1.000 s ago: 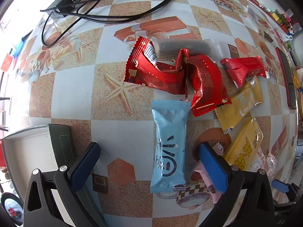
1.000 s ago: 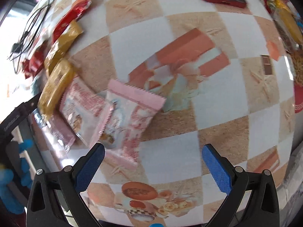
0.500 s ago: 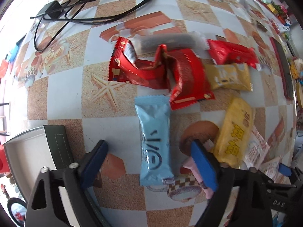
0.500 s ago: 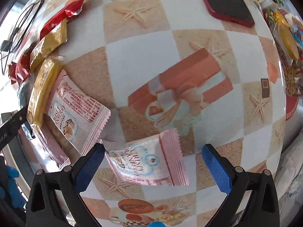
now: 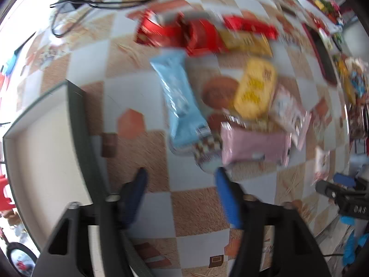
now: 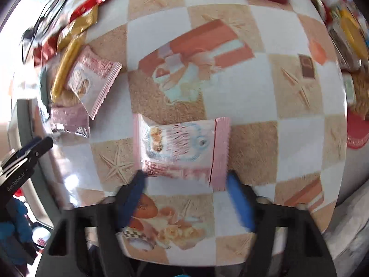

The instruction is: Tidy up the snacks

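2 tools are at work over the patterned surface (image 6: 242,92), and the move to come depends mostly on the right one. The right tool (image 6: 185,174) points steeply down at a pink-and-white packet (image 6: 182,145) lying apart from the other snacks. The packet's long axis runs left to right, in line with the gap between the jaws, so 1 blue pad sits at each short end, by the crimped seals. The near edge of the packet is level with the fingertips. The picture is blurred, and I cannot tell whether the pads are pinching the packet or only flanking it.

The left tool (image 5: 181,172) points straight down, and its jaws are closing with nothing between them, only bare surface. Just beyond its tips, on the far side, lie a light blue packet (image 5: 180,99) with its long axis running near to far, and a plain pink packet (image 5: 253,145) lying crosswise at the right fingertip. Further off are a yellow packet (image 5: 256,90) and several red packets (image 5: 200,37).

A white box with a dark rim (image 5: 46,150) stands at the left edge of the surface, next to the left tool and well apart from the right one. If the snacks are meant for that box, the right tool would have to carry its packet left, past the heap.
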{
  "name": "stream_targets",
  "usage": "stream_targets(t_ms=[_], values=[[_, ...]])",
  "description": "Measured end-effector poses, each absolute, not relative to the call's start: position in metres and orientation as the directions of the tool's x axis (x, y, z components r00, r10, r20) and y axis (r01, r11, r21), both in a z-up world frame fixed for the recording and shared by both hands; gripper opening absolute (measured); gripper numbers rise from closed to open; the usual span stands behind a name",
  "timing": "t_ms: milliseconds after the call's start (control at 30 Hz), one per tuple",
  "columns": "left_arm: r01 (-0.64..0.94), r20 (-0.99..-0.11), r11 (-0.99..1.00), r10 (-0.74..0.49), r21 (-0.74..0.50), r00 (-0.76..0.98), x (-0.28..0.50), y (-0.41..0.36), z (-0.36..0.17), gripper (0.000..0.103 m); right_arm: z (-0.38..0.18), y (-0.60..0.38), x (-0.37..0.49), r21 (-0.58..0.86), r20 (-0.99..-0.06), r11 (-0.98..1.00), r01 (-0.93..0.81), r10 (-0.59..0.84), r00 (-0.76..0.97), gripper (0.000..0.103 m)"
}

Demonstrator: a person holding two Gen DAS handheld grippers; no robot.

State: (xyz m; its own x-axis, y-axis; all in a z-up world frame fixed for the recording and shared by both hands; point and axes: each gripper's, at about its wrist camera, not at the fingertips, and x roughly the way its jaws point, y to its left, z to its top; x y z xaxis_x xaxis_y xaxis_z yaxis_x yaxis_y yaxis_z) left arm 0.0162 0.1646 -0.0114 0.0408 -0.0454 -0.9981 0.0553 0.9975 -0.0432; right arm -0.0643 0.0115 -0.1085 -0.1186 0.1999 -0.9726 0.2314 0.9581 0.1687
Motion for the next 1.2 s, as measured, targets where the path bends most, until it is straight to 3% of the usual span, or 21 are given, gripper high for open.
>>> stream_targets(t_ms=[167,267,400,600,700,767,833,867,900,967,1133,1200], values=[[0.032,-0.999,0.999,-0.012,-0.011,0.052,0.036,0.176,-0.007,0.078,-0.095,0.001,-0.058,0.151,-0.976,0.963,0.222,0.181,-0.121,0.102],[-0.042,-0.999,0.999,-0.030,-0.032,0.033,0.059,0.184,-0.011,0.078,-0.095,-0.021,-0.039,0.187,-0.960,0.902,0.390,0.251,-0.120,0.102],[-0.136,-0.997,0.988,-0.077,-0.078,0.010,0.093,0.190,-0.018,0.079,-0.102,-0.079,-0.062,0.227,-0.920,0.611,0.758,0.389,-0.039,0.102],[-0.098,-0.999,0.995,-0.029,-0.025,-0.039,0.127,0.171,-0.041,0.079,-0.114,-0.109,-0.079,0.239,-0.868,0.283,0.929,0.490,0.074,0.102],[-0.079,-0.999,0.997,0.012,0.014,-0.033,0.138,0.162,-0.049,0.080,-0.114,-0.106,-0.063,0.212,-0.883,0.356,0.910,0.469,0.022,0.102],[-0.068,-1.000,0.997,0.017,0.019,-0.022,0.139,0.164,-0.052,0.077,-0.107,-0.102,-0.038,0.175,-0.906,0.467,0.866,0.421,-0.044,0.096],[-0.043,-1.000,0.999,0.019,0.019,0.005,0.137,0.153,-0.049,0.066,-0.093,-0.098,-0.029,0.148,-0.929,0.584,0.798,0.359,-0.090,0.072],[-0.022,-1.000,1.000,0.020,0.020,0.017,0.132,0.155,-0.045,0.056,-0.087,-0.098,-0.025,0.138,-0.938,0.641,0.755,0.330,-0.108,0.063],[0.005,-0.999,1.000,0.025,0.025,0.026,0.132,0.150,-0.043,0.043,-0.081,-0.095,-0.022,0.138,-0.943,0.681,0.719,0.313,-0.115,0.041],[0.042,-1.000,0.999,0.014,0.015,0.023,0.130,0.139,-0.041,0.027,-0.076,-0.082,-0.019,0.143,-0.949,0.772,0.619,0.285,-0.137,0.040],[0.031,-0.999,0.998,-0.047,-0.048,-0.020,0.095,0.136,-0.042,0.028,-0.073,-0.040,-0.030,0.120,-0.968,0.933,0.340,0.186,-0.170,0.041],[0.011,-0.999,0.999,-0.037,-0.037,-0.014,0.088,0.140,-0.041,0.039,-0.072,-0.030,-0.033,0.126,-0.966,0.946,0.300,0.185,-0.179,0.054]])
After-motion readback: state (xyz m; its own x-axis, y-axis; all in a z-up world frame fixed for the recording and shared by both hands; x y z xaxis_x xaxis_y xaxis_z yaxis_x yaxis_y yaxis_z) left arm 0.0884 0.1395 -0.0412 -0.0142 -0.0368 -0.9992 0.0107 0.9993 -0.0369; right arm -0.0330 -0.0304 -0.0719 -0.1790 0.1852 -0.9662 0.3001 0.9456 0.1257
